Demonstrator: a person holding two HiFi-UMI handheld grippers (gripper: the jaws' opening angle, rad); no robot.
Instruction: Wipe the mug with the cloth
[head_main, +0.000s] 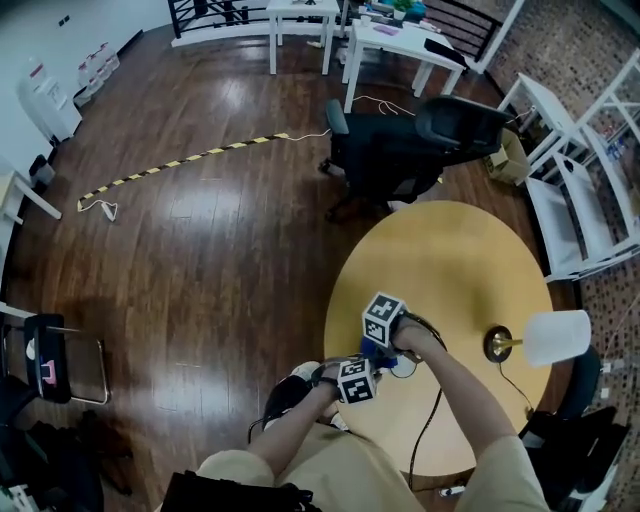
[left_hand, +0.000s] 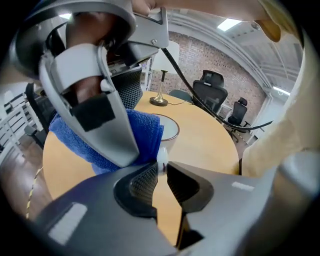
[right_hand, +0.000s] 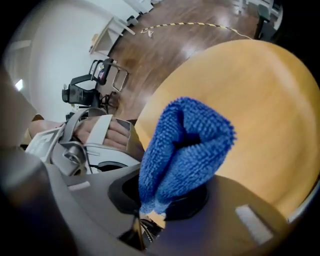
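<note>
In the left gripper view a pale mug (left_hand: 170, 131) stands on the round yellow table (left_hand: 210, 145). Its thin white handle (left_hand: 161, 161) is pinched between the jaws of my left gripper (left_hand: 161, 172), which is shut on it. My right gripper (right_hand: 155, 200) is shut on a folded blue cloth (right_hand: 185, 150). The cloth (left_hand: 145, 132) is pressed against the mug's left side, at the rim. In the head view both grippers meet over the table's near-left edge, left gripper (head_main: 362, 368) below right gripper (head_main: 385, 345). There the hands and marker cubes hide most of the mug.
A brass-footed lamp (head_main: 497, 343) with a white shade (head_main: 556, 337) stands on the table (head_main: 450, 260) to the right of the grippers. A black cable (head_main: 430, 420) runs over the near edge. A black office chair (head_main: 410, 150) sits behind the table, with white desks (head_main: 400, 45) beyond.
</note>
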